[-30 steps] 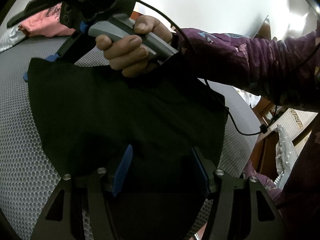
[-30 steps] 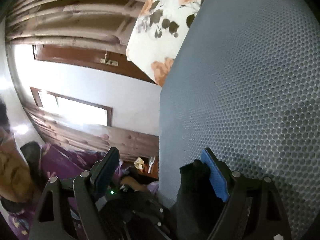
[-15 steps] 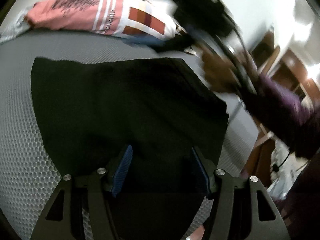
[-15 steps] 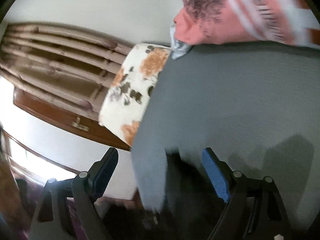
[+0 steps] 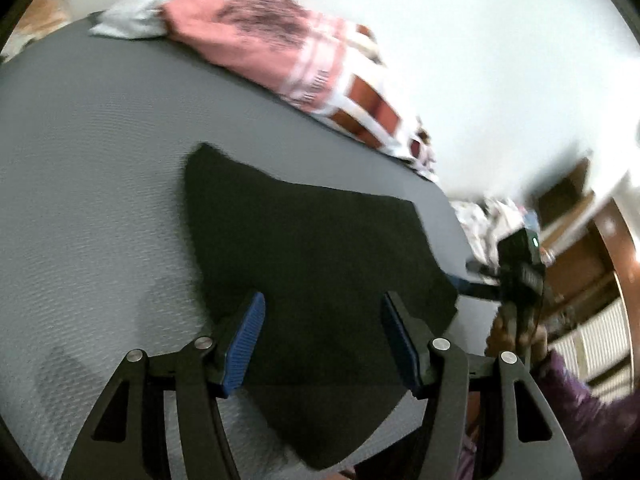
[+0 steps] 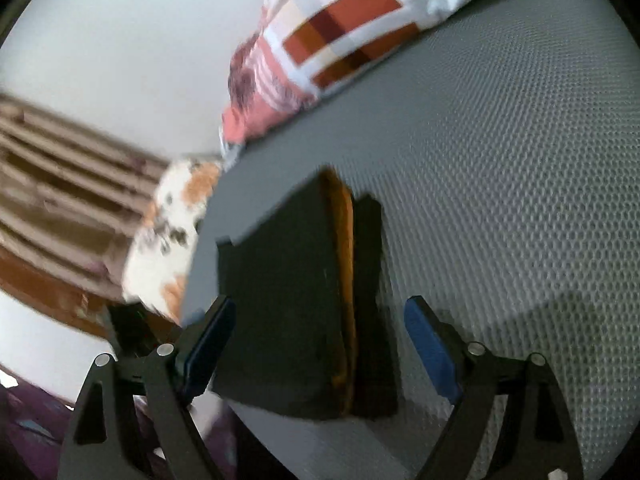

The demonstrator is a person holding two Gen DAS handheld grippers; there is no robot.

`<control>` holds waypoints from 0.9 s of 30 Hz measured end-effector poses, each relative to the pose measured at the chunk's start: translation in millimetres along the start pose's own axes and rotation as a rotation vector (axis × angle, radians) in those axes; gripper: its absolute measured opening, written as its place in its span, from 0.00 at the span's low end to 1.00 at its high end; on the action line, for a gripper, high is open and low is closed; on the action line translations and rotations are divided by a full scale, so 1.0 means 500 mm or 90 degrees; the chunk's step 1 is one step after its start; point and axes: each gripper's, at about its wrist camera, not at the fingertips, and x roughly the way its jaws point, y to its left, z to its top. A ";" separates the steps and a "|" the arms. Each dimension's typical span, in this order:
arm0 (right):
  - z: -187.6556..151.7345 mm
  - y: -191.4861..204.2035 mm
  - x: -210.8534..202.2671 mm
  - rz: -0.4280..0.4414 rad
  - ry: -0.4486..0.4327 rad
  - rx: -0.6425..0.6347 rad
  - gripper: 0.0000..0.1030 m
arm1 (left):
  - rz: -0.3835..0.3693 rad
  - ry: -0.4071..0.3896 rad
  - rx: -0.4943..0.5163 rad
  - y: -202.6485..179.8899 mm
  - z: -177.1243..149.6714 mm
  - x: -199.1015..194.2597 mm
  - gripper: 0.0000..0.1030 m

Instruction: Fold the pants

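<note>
Pants [image 5: 320,248], black and folded, lie flat on the grey mattress [image 5: 100,160]. Above their near edge, the left gripper [image 5: 322,340] and right gripper [image 6: 316,344] both hover with jaws spread wide, gripping nothing. Farther back, a pink blanket [image 5: 272,44] lies heaped against the wall.

One pair of black pants [image 5: 320,264] on one grey bed [image 5: 88,168]. Two tongs, left [image 5: 322,340] and right [image 6: 320,352]. One pink garment [image 5: 256,40], one checked blanket [image 6: 344,32], one floral pillow [image 6: 172,216].
</note>
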 end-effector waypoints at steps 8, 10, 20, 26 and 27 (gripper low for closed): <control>-0.020 0.021 0.081 -0.037 0.079 -0.023 0.41 | 0.002 0.072 -0.080 0.065 -0.026 0.011 0.59; -0.042 0.023 0.076 -0.029 0.072 -0.003 0.37 | 0.019 0.090 -0.066 0.070 -0.025 0.020 0.60; -0.231 0.008 0.038 0.056 -0.048 0.156 0.34 | 0.036 0.107 -0.009 0.081 0.018 0.041 0.61; -0.217 0.021 0.026 0.017 -0.063 0.133 0.49 | 0.032 0.129 0.039 0.066 0.009 0.062 0.63; -0.215 0.022 0.028 0.013 -0.066 0.132 0.53 | 0.044 0.122 0.055 0.058 0.009 0.065 0.63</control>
